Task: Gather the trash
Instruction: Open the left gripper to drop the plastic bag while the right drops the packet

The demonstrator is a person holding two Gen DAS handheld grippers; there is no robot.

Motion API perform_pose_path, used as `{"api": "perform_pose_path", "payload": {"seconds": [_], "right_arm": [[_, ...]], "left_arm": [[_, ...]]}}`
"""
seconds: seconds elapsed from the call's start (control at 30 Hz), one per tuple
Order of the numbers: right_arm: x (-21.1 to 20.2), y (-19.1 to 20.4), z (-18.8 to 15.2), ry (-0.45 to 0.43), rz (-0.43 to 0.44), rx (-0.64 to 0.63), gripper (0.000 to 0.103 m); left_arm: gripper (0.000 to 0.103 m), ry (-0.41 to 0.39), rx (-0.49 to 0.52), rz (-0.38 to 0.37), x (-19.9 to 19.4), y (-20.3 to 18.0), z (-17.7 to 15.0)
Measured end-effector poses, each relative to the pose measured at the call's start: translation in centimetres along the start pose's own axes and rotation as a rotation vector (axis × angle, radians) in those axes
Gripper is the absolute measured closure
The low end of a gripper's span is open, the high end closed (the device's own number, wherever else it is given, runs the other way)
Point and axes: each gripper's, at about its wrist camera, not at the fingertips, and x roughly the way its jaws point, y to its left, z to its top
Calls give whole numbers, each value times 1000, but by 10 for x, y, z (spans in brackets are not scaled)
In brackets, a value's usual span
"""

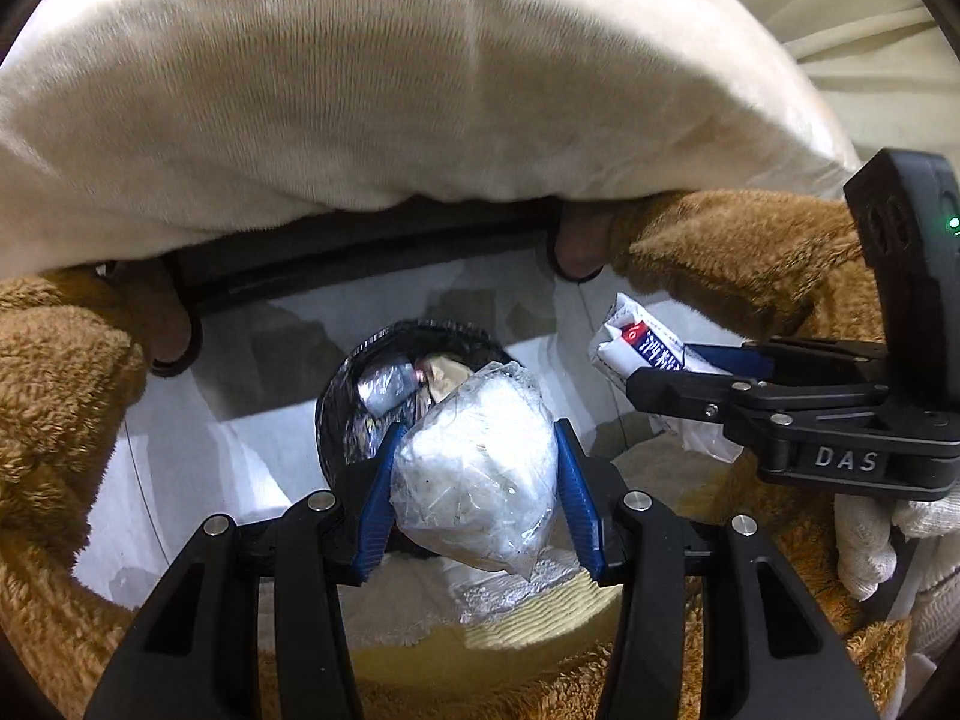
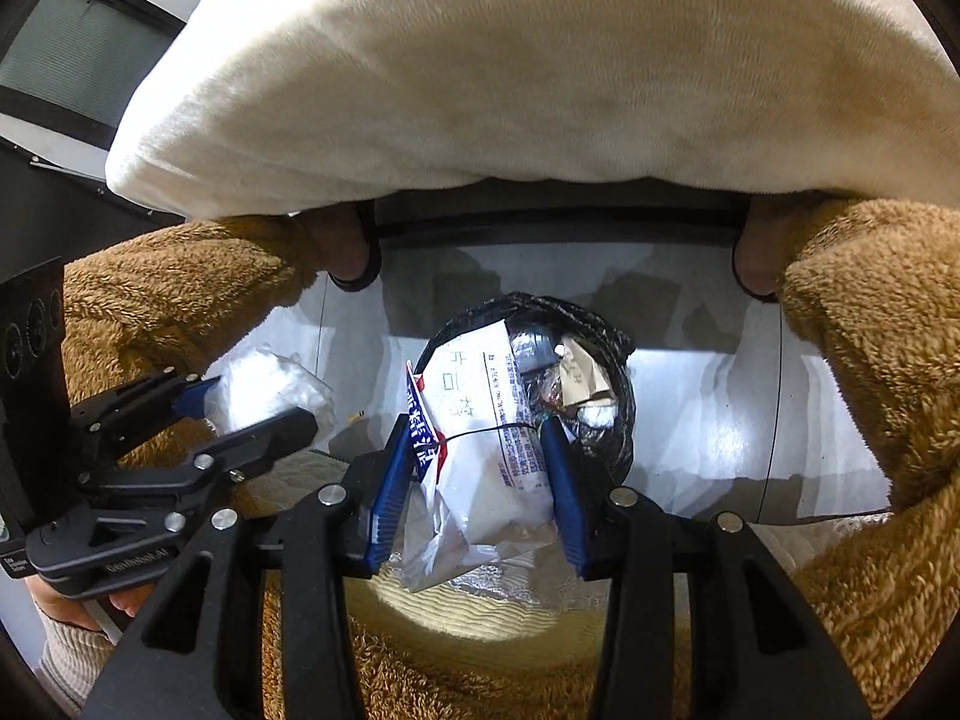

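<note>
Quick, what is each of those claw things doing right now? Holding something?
Left gripper: closed on a crumpled clear plastic bag.
Right gripper: closed on a white printed wrapper.
Both hang above the black-lined trash bin.

White capitals "DAS" are showing on the black body of the right gripper (image 1: 657, 381), seen in the left wrist view; the white wrapper (image 1: 636, 348) clamped in it is carrying blue and red print in East Asian characters, too small and creased to read; in the right wrist view the same wrapper (image 2: 486, 438) is showing large grey characters, a blue-and-red band of white characters and a block of fine blue print, none of it legible letter for letter; faint raised lettering is sitting on the body of the left gripper (image 2: 252, 414) in that view, seemingly beginning "Gen", the remainder blurring out.
</note>
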Motion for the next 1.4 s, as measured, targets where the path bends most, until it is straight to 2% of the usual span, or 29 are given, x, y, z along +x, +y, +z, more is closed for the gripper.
{"api": "perform_pose_path", "payload": {"seconds": [0.4, 0.67, 1.0, 1.03, 1.13, 1.27, 1.4], "right_arm": [[26, -6, 6, 94, -24, 32, 60], [38, -10, 6, 141, -50, 50, 59], [39, -10, 7, 146, -45, 57, 58], [39, -10, 7, 143, -42, 61, 58], [36, -13, 7, 128, -38, 78, 56], [32, -14, 7, 114, -24, 90, 46], [28, -12, 8, 95, -20, 89, 46]], "left_arm": [[56, 130, -27, -26, 37, 0, 5], [55, 167, -40, -18, 43, 3, 5], [54, 195, -49, 2, 46, 7, 2], [53, 195, -53, 3, 46, 7, 2], [31, 186, -66, 22, 43, 10, 2], [31, 182, -66, 28, 42, 13, 2], [31, 172, -65, 32, 39, 14, 1]]}}
